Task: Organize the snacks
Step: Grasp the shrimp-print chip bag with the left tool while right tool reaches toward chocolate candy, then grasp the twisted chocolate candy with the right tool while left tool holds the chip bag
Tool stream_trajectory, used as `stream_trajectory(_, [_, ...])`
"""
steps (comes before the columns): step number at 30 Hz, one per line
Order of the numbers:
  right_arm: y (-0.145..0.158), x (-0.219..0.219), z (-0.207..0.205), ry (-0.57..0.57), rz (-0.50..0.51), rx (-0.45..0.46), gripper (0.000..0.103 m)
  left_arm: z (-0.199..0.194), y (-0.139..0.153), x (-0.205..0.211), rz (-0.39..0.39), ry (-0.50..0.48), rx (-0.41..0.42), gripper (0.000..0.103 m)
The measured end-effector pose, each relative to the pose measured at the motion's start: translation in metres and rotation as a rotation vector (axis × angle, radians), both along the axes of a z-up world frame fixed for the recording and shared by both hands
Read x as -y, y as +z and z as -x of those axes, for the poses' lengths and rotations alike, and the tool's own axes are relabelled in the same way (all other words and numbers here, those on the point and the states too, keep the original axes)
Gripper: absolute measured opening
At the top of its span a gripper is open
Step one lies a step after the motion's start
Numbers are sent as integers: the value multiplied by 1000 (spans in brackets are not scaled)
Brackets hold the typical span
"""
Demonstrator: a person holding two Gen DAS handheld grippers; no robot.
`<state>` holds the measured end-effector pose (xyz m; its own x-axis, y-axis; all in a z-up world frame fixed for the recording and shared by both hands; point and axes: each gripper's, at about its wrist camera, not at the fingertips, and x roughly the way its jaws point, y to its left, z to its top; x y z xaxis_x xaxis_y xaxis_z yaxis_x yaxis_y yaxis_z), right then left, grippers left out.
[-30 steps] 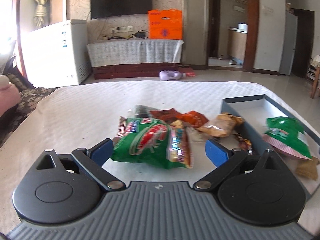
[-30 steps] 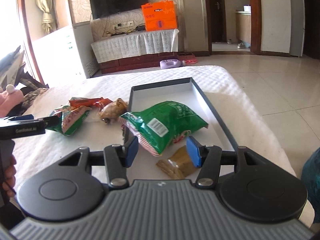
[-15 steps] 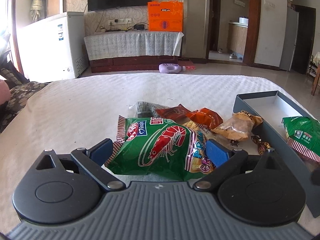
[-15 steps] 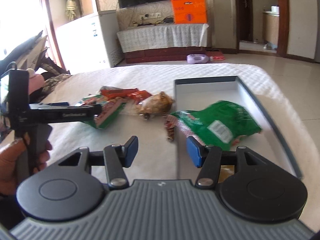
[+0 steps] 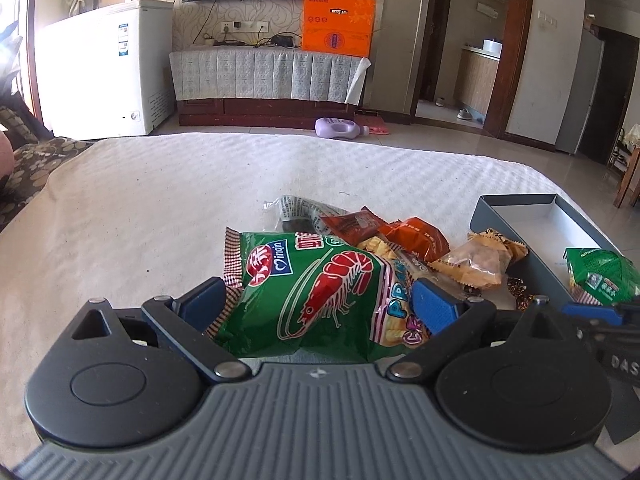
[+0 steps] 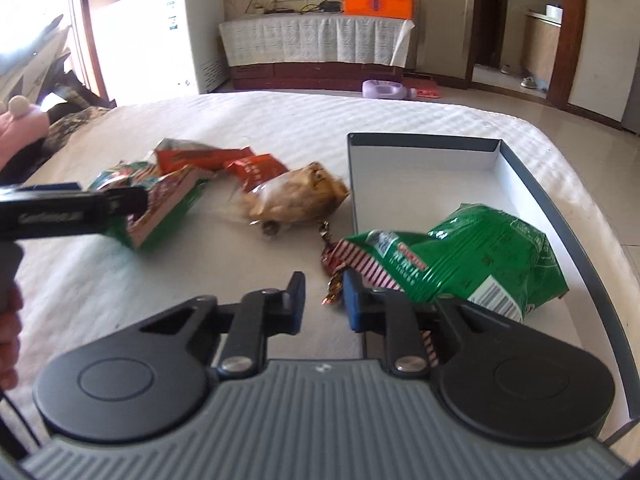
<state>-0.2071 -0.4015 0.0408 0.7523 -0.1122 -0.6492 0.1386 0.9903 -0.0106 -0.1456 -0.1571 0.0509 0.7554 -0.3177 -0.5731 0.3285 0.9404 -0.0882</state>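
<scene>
Left wrist view: we see the left claw [image 5: 316,304] spread wide, its blue pads [image 5: 202,302] on either side of a green shrimp-chip bag [image 5: 312,296] that lies on the white quilted surface [image 5: 160,200]. The bag fills the gap between the fingers; the left pad sits at the bag's checked edge and the right pad overlaps its yellow corner, but we cannot tell whether either pad presses on it — the claw is not closed on the bag.

Behind this bag lies a loose heap: a grey-printed packet [image 5: 300,212], two red-orange packets [image 5: 416,236] and a tan packet [image 5: 476,262], each touching its neighbour. A small foil candy [image 5: 518,286] lies just beside the wall of a grey box [image 5: 516,240].

Right wrist view: we see the right claw [image 6: 322,300] open only narrowly, its fingers near a foil candy [image 6: 334,286] on the surface — the candy lies at the mouth of the gap, beside the right pad [image 6: 352,300], and we cannot tell whether it is touched. The claw holds nothing.

The box [image 6: 420,140] stands at the right of the surface, open on top. A second green bag [image 6: 480,256] lies inside it, with its striped end draped over the box's near left wall.
</scene>
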Motion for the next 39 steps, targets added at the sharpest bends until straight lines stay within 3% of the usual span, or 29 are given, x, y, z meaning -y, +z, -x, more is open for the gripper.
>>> stream_trajectory(6, [-4,-6,-23,30,53,3,18,0,-4,-1,-12,-18,-11,101])
stream_trajectory(8, [-10,-13,-28,66,66,-38,21,0,-4,0,-16,-25,-9,101])
stream_trajectory(11, [-15,-23,-31,94,150,-44,23,-2,-6,1,-20,-28,-7,101])
stream_trajectory(13, [-13,-16,-33,77,109,-33,23,-2,-8,3,-26,-29,-6,102])
stream_trajectory(28, [-13,-10,-38,77,119,-50,24,-3,-13,15,-66,-26,-15,103])
stream_trajectory(32, [-19,-21,-46,101,205,-73,43,-5,-16,17,-77,-29,-13,103])
stream_trajectory(33, [-20,-23,-46,99,213,-72,43,-5,-16,17,-79,-30,-11,103])
stream_trajectory(39, [-11,-9,-38,95,84,-68,40,-7,-21,24,-97,-34,5,103])
